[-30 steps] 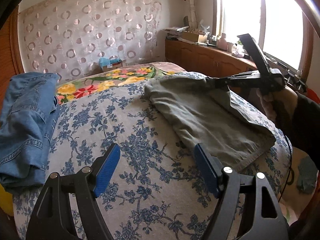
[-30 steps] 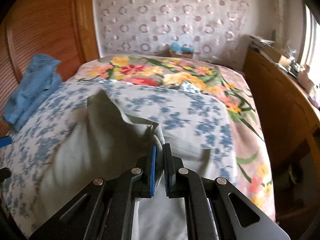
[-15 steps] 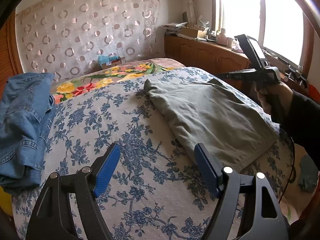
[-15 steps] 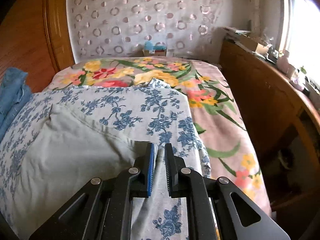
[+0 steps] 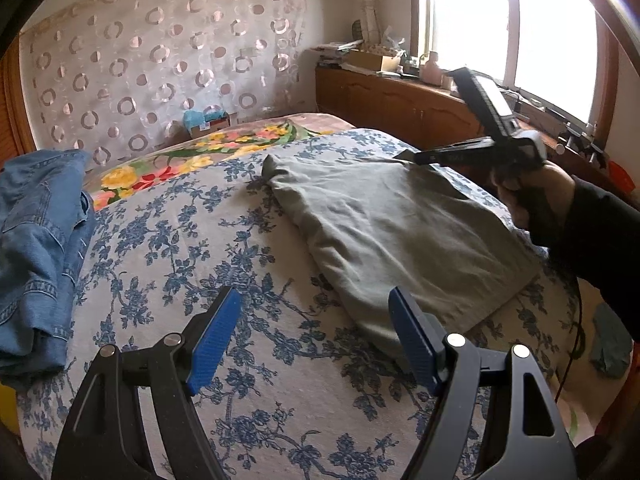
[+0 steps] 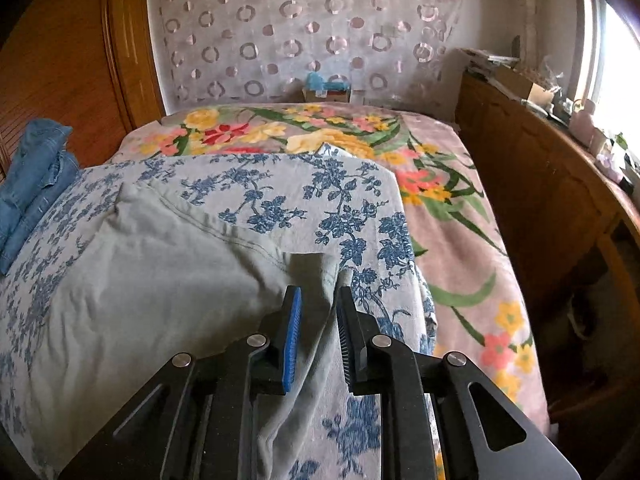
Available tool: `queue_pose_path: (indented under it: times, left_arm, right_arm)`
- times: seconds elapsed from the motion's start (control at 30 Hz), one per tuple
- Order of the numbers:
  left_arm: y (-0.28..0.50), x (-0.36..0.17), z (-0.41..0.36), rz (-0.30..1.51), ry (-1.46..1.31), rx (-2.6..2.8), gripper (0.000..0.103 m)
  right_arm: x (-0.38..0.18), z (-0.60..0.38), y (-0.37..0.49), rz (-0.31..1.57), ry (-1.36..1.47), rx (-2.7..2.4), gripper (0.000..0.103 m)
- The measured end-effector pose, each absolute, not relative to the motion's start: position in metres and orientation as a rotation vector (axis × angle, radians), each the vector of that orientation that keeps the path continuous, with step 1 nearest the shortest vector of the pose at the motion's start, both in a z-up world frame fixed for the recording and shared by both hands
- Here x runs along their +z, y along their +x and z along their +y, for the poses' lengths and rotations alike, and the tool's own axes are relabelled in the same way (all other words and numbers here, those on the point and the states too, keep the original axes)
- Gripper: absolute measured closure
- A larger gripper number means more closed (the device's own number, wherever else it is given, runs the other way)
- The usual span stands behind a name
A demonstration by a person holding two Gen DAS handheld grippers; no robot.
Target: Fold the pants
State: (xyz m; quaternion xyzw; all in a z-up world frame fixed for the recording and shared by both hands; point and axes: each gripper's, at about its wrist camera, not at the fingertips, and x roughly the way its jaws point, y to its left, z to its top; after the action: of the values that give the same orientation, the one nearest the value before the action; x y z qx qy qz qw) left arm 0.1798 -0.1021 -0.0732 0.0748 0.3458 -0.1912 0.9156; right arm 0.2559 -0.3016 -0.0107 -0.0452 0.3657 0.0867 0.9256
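Observation:
The grey-green pants [image 5: 404,240] lie folded into a flat rectangle on the blue-flowered sheet [image 5: 180,248]; they also show in the right wrist view [image 6: 152,280]. My left gripper [image 5: 316,340] is open and empty, hovering near the pants' near edge. My right gripper [image 6: 318,320] has its jaws a little apart, with a corner of the pants lying loose between the blue pads [image 6: 292,332]. In the left wrist view the right gripper [image 5: 404,156] sits at the pants' far right corner.
A pile of blue denim [image 5: 36,240] lies at the bed's left side, also in the right wrist view [image 6: 32,176]. A floral blanket [image 6: 440,216] covers the far bed. A wooden cabinet [image 6: 540,200] runs along the right, a wooden wardrobe [image 6: 72,64] on the left.
My right gripper carried the pants' corner over and down to the bed, then its jaws parted and the cloth slackened. The pants now lie flat. My left gripper stayed open.

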Motion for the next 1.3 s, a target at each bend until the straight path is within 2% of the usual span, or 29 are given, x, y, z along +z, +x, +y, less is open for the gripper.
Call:
queue_pose_path:
  times: [0.3,0.33,0.4,0.67,0.83,1.2,1.3]
  left_arm:
    - [0.181,-0.08,-0.102,0.729,0.144,-0.39,0.026]
    - [0.181,-0.08,-0.102,0.732,0.145,-0.39,0.026]
    - [0.181,-0.081,-0.102,0.733,0.146,-0.39,0.026]
    - [0.179,-0.083,-0.101,0.737,0.131,-0.394,0.026]
    - [0.174,-0.082,-0.101,0.73,0.115,-0.4,0.026]
    - [0.163,-0.083,-0.109,0.757,0.098,-0.444,0.026]
    - [0.159,-0.085,-0.116,0.764,0.1,-0.47,0.027]
  right_arm:
    - [-0.013,-0.295,0.283,0.767,-0.148,0.192,0.085]
    - [-0.015,-0.295,0.285,0.768,-0.161,0.19,0.086]
    - [-0.014,-0.295,0.285,0.764,-0.171,0.194,0.098]
    - [-0.009,-0.306,0.278,0.72,-0.142,0.112,0.098]
    - [0.0,-0.309,0.262,0.73,-0.09,0.129,0.089]
    - [0.002,-0.299,0.139,0.71,-0.029,0.275,0.087]
    - [-0.003,-0.297,0.115,0.704,-0.038,0.33,0.076]
